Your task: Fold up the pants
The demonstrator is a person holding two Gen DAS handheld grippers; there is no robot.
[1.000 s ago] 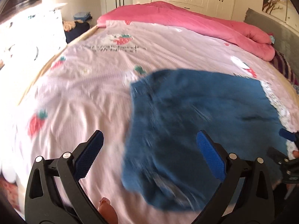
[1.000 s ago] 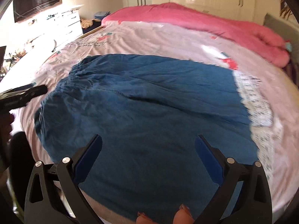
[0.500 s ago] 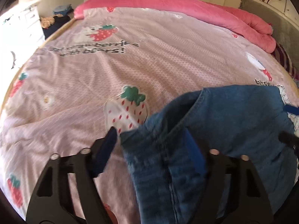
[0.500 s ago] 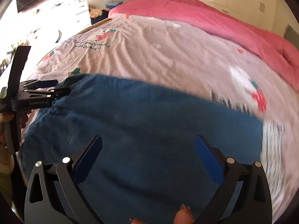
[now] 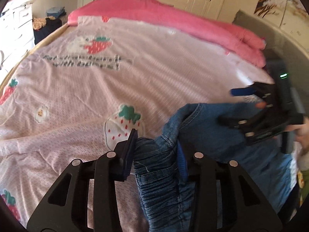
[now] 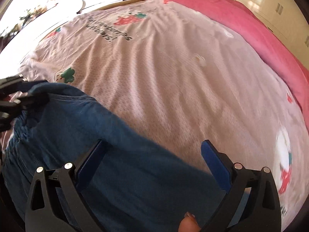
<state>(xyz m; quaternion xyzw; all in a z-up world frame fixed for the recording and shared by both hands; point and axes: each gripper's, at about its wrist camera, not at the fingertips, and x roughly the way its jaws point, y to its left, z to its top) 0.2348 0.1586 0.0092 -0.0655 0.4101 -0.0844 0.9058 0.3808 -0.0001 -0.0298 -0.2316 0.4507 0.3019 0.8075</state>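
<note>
One pair blue denim pants (image 5: 160,166) at 5 o'clock on strawberry-print bedspread (image 5: 77,89), waistband bunched, clamped in left gripper (image 5: 154,150), likely for lifting into fold. Right gripper (image 6: 150,160) spread wide over pants, holding nothing. Two grippers; one pink duvet (image 5: 173,17) at 12 o'clock.

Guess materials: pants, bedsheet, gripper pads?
Pants: likely denim, matte blue, with visible topstitching and a gathered waistband.
Bedsheet: looks like thin woven cotton, matte pink, printed, creased.
Left gripper pads: blue ribbed, probably rubber or foam; black frame looks plastic.
</note>
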